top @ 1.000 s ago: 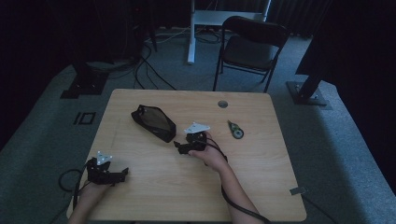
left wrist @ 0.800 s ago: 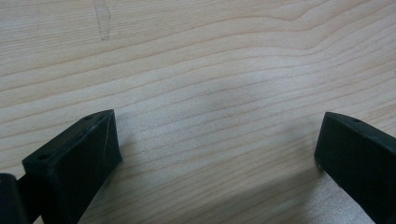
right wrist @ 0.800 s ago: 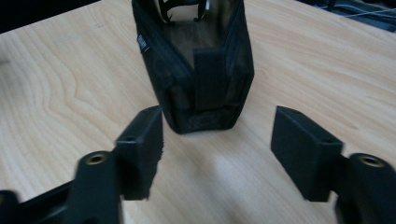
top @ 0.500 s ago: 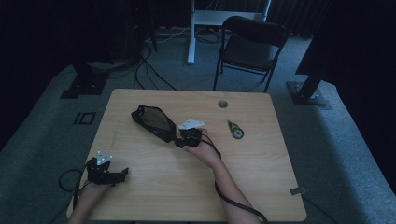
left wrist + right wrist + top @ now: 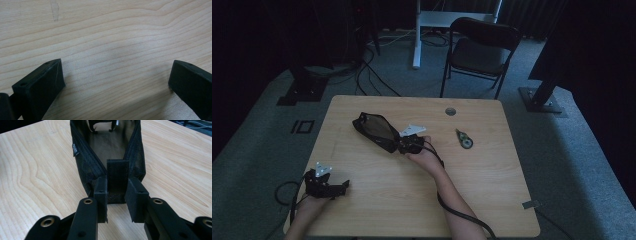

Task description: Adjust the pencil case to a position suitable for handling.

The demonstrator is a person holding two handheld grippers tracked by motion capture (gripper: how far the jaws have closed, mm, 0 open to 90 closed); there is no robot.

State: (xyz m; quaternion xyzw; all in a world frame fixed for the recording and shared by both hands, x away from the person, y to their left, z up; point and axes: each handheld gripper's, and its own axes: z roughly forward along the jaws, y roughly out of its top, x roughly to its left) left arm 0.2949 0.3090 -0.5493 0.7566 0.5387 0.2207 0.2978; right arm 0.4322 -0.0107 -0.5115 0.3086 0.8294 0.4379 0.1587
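Your right gripper [image 5: 117,195] has slid to the mesh pouch [image 5: 375,130], its fingers just clenched on the end tab [image 5: 117,176]; lifting remains, left gripper [image 5: 326,184] released.

A wooden table [image 5: 492,200] carries a black mesh pouch [image 5: 374,131] at centre and a tape dispenser [image 5: 464,138] right of it.
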